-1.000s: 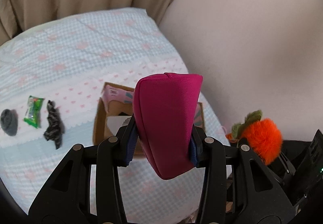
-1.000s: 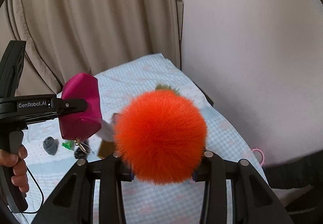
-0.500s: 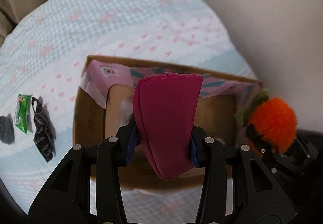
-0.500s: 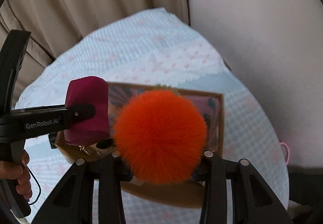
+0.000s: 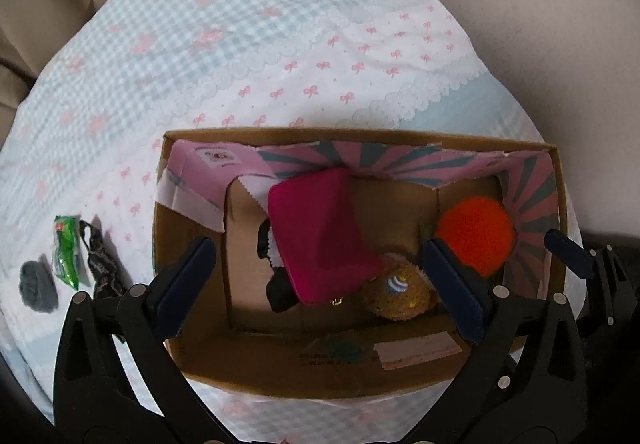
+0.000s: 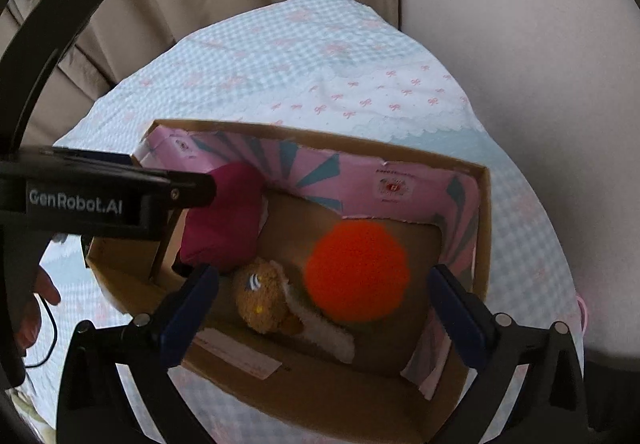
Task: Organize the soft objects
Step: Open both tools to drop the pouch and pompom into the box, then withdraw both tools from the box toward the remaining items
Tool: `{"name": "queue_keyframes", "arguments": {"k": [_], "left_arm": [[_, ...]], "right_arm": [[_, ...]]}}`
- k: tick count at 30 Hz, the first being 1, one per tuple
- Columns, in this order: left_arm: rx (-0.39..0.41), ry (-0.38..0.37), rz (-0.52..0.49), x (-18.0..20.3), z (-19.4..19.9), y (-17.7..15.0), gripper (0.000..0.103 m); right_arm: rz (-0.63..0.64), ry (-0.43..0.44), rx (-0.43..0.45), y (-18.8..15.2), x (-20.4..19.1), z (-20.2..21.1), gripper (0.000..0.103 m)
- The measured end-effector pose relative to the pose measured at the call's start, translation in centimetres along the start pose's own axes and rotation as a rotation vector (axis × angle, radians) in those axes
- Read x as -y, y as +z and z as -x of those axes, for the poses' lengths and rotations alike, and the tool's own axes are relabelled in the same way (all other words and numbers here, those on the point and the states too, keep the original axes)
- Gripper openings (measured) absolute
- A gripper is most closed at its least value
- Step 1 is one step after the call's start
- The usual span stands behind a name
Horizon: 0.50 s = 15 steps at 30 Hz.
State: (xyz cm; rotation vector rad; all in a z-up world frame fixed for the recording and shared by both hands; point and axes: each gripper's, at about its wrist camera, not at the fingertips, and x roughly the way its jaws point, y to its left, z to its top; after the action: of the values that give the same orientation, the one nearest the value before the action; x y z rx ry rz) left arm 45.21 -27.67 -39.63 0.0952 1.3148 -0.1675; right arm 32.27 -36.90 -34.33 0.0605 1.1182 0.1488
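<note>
Left gripper (image 5: 320,276): we see jaws spread wide, holding nothing.
Right gripper (image 6: 324,308): jaws spread too, holding nothing.
Magenta pouch (image 5: 320,236): between our left jaws, inside the cardboard box (image 5: 280,372), tilted over dark cloth.
Orange pompom (image 6: 356,272): between our right jaws, in the box, blurred.
Brown plush (image 6: 264,300): beside the pompom, nearer the left-side jaw.
Outside the left jaw, on the bed: green packet (image 5: 66,246).
</note>
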Motion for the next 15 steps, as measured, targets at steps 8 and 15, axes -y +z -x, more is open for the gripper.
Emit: {"name": "queue_keyframes", "arguments": {"k": [8,15], "left_arm": [[0.009,-0.011,0.021,0.1,1.6,-1.2,0.103],[0.071,-0.011,-0.010,0.5,5.6,-1.9,0.103]], "right_arm": [[-0.009,-0.004,0.018,-0.2,0.0,1.4,0.103],[-0.052,-0.012,0.034,0.2,-0.2,4.2,0.103]]}}
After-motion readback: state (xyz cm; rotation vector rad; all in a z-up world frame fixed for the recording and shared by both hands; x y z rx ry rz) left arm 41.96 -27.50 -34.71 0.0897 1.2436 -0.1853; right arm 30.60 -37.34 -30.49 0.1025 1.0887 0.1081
